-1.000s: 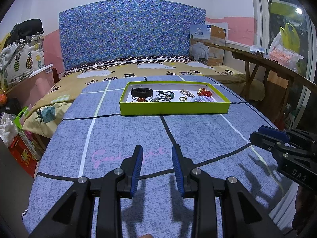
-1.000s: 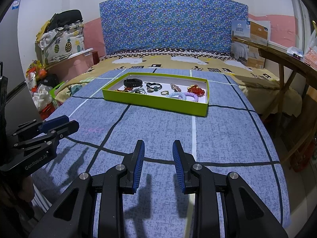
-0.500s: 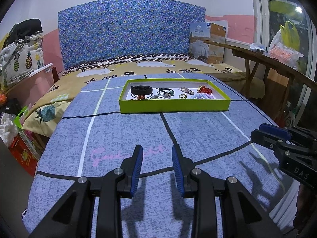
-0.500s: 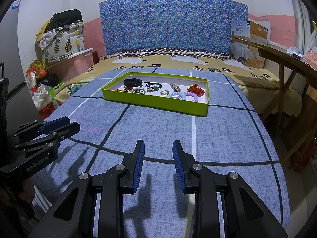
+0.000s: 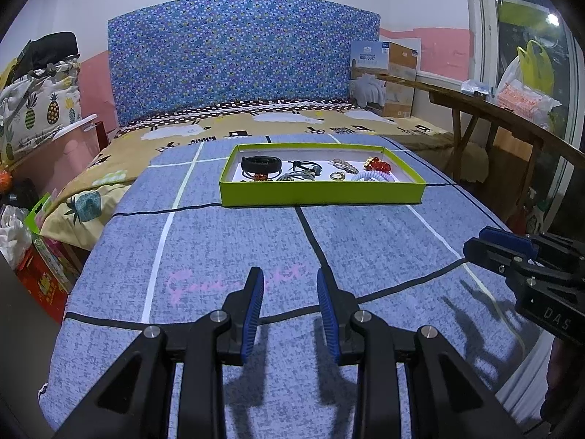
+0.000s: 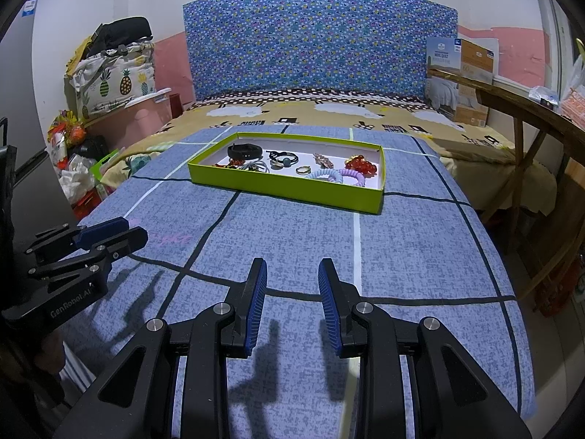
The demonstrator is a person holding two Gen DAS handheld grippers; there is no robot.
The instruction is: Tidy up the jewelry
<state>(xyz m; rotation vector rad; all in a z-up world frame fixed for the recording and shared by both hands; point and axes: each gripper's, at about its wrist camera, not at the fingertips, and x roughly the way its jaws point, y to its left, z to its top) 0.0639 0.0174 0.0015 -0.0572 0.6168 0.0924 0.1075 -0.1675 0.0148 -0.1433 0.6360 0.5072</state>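
The left tongs (image 5: 290,289) and right tongs (image 6: 291,280) are both spread, grip nothing, and hover above the blue blanket (image 6: 420,248) on the bed, well short of the tray. The green tray (image 5: 321,194) lies on the blanket near mid-bed. Inside it rest a black band (image 5: 261,163), a gold ring (image 6: 302,170), red beads (image 6: 360,164) and a coiled hair tie (image 6: 342,176).

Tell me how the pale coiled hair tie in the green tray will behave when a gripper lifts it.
The coiled hair tie looks like soft spiral cord, so it will probably stretch and sag rather than stay rigid. It seems light for its size. Its end lies close to the red beaded piece, which might get nudged or snagged.
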